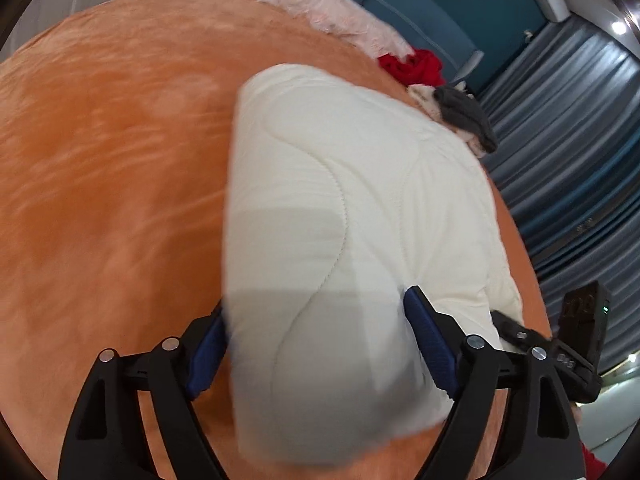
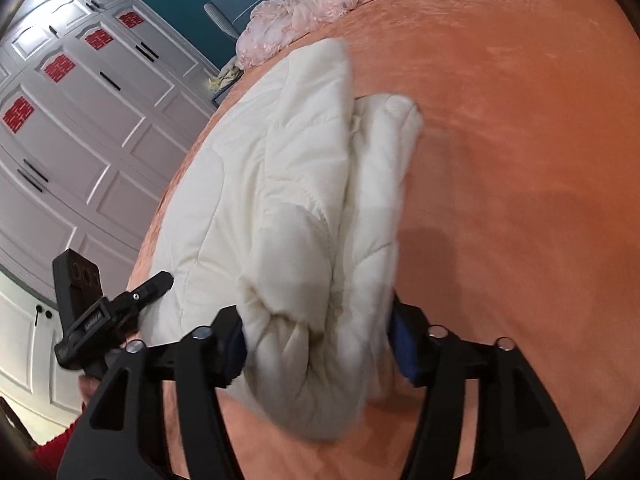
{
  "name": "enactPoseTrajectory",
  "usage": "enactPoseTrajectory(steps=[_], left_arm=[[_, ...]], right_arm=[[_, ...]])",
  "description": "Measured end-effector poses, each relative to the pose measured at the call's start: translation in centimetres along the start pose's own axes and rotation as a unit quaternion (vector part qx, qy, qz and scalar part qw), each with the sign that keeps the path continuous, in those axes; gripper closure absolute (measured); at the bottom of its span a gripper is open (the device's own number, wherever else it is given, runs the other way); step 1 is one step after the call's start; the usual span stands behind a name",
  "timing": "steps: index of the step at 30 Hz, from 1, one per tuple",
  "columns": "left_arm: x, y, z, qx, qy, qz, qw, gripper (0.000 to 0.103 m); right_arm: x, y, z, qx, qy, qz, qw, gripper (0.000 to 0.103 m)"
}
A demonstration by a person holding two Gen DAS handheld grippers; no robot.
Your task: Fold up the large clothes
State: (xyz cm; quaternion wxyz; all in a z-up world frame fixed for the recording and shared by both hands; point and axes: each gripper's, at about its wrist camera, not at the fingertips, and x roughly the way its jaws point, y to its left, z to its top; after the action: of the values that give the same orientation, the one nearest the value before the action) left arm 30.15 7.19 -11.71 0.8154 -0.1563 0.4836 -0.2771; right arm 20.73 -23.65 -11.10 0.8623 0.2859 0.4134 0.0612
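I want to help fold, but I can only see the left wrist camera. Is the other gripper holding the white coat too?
Observer: Yes. The right gripper has a bunched fold of the white quilted coat between its fingers.
Operator: Is there anything behind it that I can't see?
Observer: A tall white wardrobe with red paper cutouts on its doors.
Operator: Is the coat flat on that side?
Observer: No. A puffy part, maybe a sleeve, lies doubled along the body on the orange bedspread.
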Motion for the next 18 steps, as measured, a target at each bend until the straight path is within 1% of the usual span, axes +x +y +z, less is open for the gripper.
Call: enactPoseTrajectory(steps=[1,4,5,6,7,8,9,11,12,13,15,16,17,18], left_arm=[[-0.7,0.2,-0.2,-0.001,0.000,0.005,1.0000,0.021],[-3.8,-0.4,-0.3,0.015,-0.013,0.057,0.9982,0.022],[-5.3,-1.4,-0.1,0.035,-0.023,0.090,0.9951,0.022],[-6.0,-2.3,0.2,0.049,-0.028,0.120,0.9911,0.022],[-6.3,-2.9,0.5,0.062,-0.033,0.146,0.9868,0.022],[-6.7,-4.3,1.1,0.080,-0.041,0.181,0.9793,0.023],[-6.8,-5.5,1.8,0.093,-0.048,0.205,0.9733,0.026],[-6.6,-7.9,3.2,0.109,-0.064,0.224,0.9663,0.027],[-6.4,-8.7,3.7,0.113,-0.070,0.226,0.9650,0.032],[-5.9,-9.5,4.2,0.115,-0.071,0.226,0.9647,0.035],[-3.7,-10.9,5.8,0.116,-0.065,0.228,0.9646,0.048],[-2.8,-11.1,6.1,0.115,-0.062,0.230,0.9643,0.051],[-1.5,-11.2,6.8,0.113,-0.054,0.233,0.9644,0.059],[-0.7,-11.2,7.2,0.111,-0.047,0.237,0.9640,0.069]], right_arm=[[-1.0,0.1,-0.1,-0.006,0.001,-0.011,1.000,0.044],[-4.6,0.8,-0.2,-0.036,-0.008,-0.059,0.998,0.044],[-5.3,1.2,-0.2,-0.044,-0.015,-0.073,0.996,0.044],[-6.4,2.1,0.0,-0.059,-0.026,-0.100,0.993,0.048],[-7.0,3.0,0.3,-0.075,-0.032,-0.117,0.990,0.051],[-7.5,4.2,0.9,-0.093,-0.035,-0.131,0.986,0.061],[-7.6,5.0,1.2,-0.102,-0.034,-0.135,0.985,0.065],[-7.2,7.1,2.7,-0.117,-0.033,-0.130,0.984,0.072],[-6.8,7.8,3.3,-0.122,-0.033,-0.126,0.984,0.077],[-6.0,8.8,4.0,-0.130,-0.034,-0.128,0.983,0.079],[-4.5,10.1,5.0,-0.147,-0.040,-0.140,0.978,0.083],[-3.4,10.6,5.8,-0.150,-0.041,-0.145,0.977,0.084],[-2.7,10.9,6.4,-0.149,-0.041,-0.146,0.977,0.088],[-1.6,11.0,7.3,-0.145,-0.042,-0.150,0.977,0.088]])
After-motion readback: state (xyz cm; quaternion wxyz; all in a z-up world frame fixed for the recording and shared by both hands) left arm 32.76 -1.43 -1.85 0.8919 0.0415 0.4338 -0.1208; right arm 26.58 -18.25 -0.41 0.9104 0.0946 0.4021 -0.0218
